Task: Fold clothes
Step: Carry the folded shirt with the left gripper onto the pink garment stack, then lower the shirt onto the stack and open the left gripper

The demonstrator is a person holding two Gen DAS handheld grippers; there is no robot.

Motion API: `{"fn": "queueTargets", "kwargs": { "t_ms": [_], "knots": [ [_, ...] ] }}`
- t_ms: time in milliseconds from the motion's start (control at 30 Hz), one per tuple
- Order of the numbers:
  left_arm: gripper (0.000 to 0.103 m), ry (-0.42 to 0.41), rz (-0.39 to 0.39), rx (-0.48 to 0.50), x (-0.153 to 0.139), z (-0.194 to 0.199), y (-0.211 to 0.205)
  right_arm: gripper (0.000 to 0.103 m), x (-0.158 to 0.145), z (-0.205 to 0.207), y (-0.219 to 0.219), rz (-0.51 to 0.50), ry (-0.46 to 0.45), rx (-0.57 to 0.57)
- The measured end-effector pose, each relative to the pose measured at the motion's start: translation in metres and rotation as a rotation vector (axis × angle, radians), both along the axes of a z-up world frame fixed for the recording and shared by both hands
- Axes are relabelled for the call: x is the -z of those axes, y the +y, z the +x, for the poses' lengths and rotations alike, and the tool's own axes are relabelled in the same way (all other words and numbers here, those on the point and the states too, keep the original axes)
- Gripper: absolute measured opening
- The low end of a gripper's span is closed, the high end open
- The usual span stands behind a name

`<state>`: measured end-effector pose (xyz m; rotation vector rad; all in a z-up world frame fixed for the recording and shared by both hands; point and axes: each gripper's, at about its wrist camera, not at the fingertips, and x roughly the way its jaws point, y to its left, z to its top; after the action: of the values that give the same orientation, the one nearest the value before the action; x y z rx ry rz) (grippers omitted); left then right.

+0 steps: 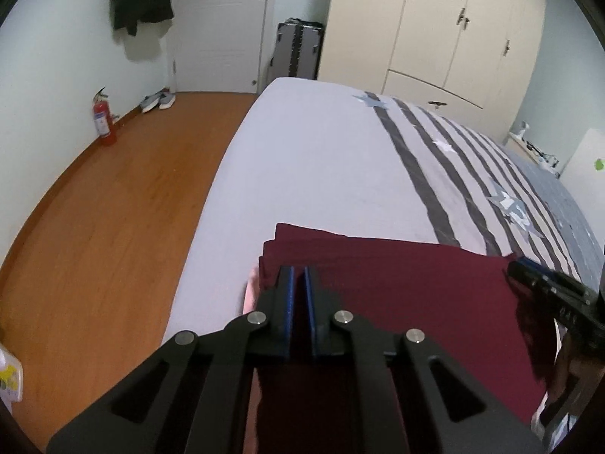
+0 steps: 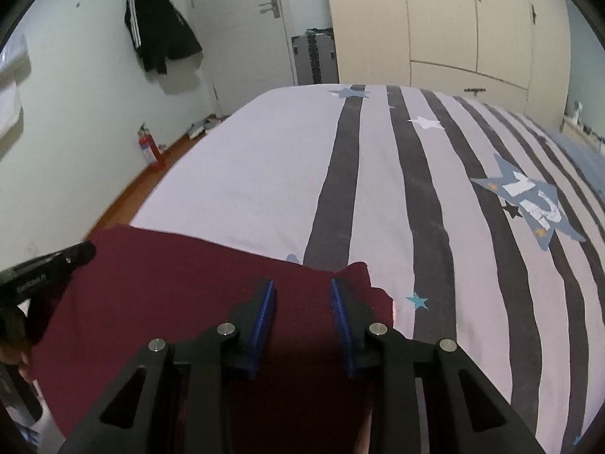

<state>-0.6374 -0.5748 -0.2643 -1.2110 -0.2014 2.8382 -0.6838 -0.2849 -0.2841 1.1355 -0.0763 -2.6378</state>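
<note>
A dark red garment (image 1: 397, 283) lies folded on the near end of the bed, with layered edges at its left side; it also shows in the right wrist view (image 2: 181, 283). My left gripper (image 1: 298, 276) is shut on the garment's left part, its blue pads nearly together with red cloth between them. My right gripper (image 2: 300, 291) hangs over the garment's right corner with its jaws apart; cloth lies under and between them. The right gripper shows at the right edge of the left wrist view (image 1: 552, 291), and the left gripper at the left edge of the right wrist view (image 2: 53, 265).
The bed (image 2: 378, 174) has a pale sheet with dark grey stripes and stars. A wooden floor (image 1: 113, 208) lies to the left, with a red fire extinguisher (image 1: 104, 121) and shoes (image 1: 159, 100) by the wall. Cream wardrobes (image 1: 435, 30), a door and a grey case stand beyond.
</note>
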Motion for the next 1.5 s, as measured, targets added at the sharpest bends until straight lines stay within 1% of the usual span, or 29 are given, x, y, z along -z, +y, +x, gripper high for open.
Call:
{"fn": "queueTargets", "kwargs": {
  "t_ms": [67, 100, 167, 233, 333, 400, 500, 600, 667, 733, 767, 833, 933, 967, 1033, 1100, 1133, 1200, 1300, 1433, 1500],
  "knots": [
    [0.006, -0.032, -0.015, 0.017, 0.009, 0.000, -0.002, 0.026, -0.003, 0.005, 0.008, -0.003, 0.013, 0.012],
    [0.005, -0.033, 0.010, 0.010, 0.009, 0.000, -0.004, 0.026, 0.001, 0.005, 0.014, -0.002, 0.000, 0.020],
    [0.002, -0.013, 0.035, -0.028, 0.000, 0.005, -0.012, 0.027, 0.011, 0.003, 0.021, -0.013, -0.038, 0.017],
    [0.002, 0.007, 0.059, -0.067, -0.008, 0.010, -0.019, 0.027, 0.013, 0.002, 0.023, -0.024, -0.048, 0.005],
    [0.003, 0.036, 0.095, -0.124, -0.020, 0.017, -0.031, 0.027, -0.004, 0.006, 0.027, -0.041, -0.026, 0.000],
    [0.003, 0.056, 0.092, -0.136, -0.031, 0.028, -0.033, 0.027, -0.021, 0.016, 0.032, -0.069, 0.008, 0.007],
    [0.003, 0.105, 0.024, -0.066, -0.050, 0.060, -0.013, 0.027, -0.041, 0.044, 0.029, -0.092, 0.048, -0.040],
    [0.004, 0.134, -0.013, 0.013, -0.051, 0.087, 0.008, 0.027, -0.048, 0.076, 0.022, -0.104, 0.068, -0.087],
    [0.006, 0.117, -0.053, 0.049, -0.037, 0.082, 0.020, 0.028, -0.047, 0.099, 0.015, -0.109, 0.076, -0.107],
    [0.006, 0.087, -0.066, 0.023, -0.022, 0.082, 0.019, 0.028, -0.038, 0.113, 0.007, -0.098, 0.066, -0.117],
    [0.006, 0.081, -0.056, 0.009, -0.014, 0.080, 0.015, 0.028, -0.033, 0.116, 0.004, -0.096, 0.057, -0.119],
    [0.007, 0.069, -0.036, -0.020, 0.004, 0.078, 0.008, 0.028, -0.016, 0.115, 0.001, -0.087, 0.023, -0.097],
    [0.008, 0.073, -0.012, -0.035, -0.004, 0.077, 0.007, 0.027, 0.006, 0.111, -0.002, -0.068, -0.007, -0.070],
    [0.008, 0.074, -0.003, -0.040, -0.007, 0.076, 0.007, 0.027, 0.008, 0.110, -0.001, -0.073, -0.010, -0.060],
    [0.008, 0.098, -0.005, -0.051, -0.016, 0.079, 0.003, 0.027, 0.000, 0.108, 0.002, -0.085, -0.004, -0.046],
    [0.007, 0.086, -0.021, -0.045, -0.012, 0.079, 0.001, 0.027, -0.006, 0.108, 0.008, -0.094, 0.014, -0.028],
    [0.007, 0.067, -0.032, -0.042, -0.005, 0.078, -0.002, 0.027, -0.006, 0.107, 0.011, -0.092, 0.019, -0.018],
    [0.007, 0.065, -0.033, -0.039, 0.000, 0.078, -0.002, 0.027, 0.001, 0.103, 0.016, -0.085, 0.000, -0.006],
    [0.007, 0.055, -0.009, -0.058, -0.001, 0.075, -0.004, 0.027, 0.007, 0.102, 0.018, -0.075, 0.001, -0.024],
    [0.007, 0.089, -0.007, -0.067, -0.015, 0.084, 0.000, 0.027, -0.005, 0.101, 0.026, -0.094, 0.023, -0.019],
    [0.008, 0.066, -0.004, -0.094, -0.010, 0.082, -0.008, 0.029, -0.002, 0.094, 0.033, -0.091, 0.009, 0.005]
  ]
}}
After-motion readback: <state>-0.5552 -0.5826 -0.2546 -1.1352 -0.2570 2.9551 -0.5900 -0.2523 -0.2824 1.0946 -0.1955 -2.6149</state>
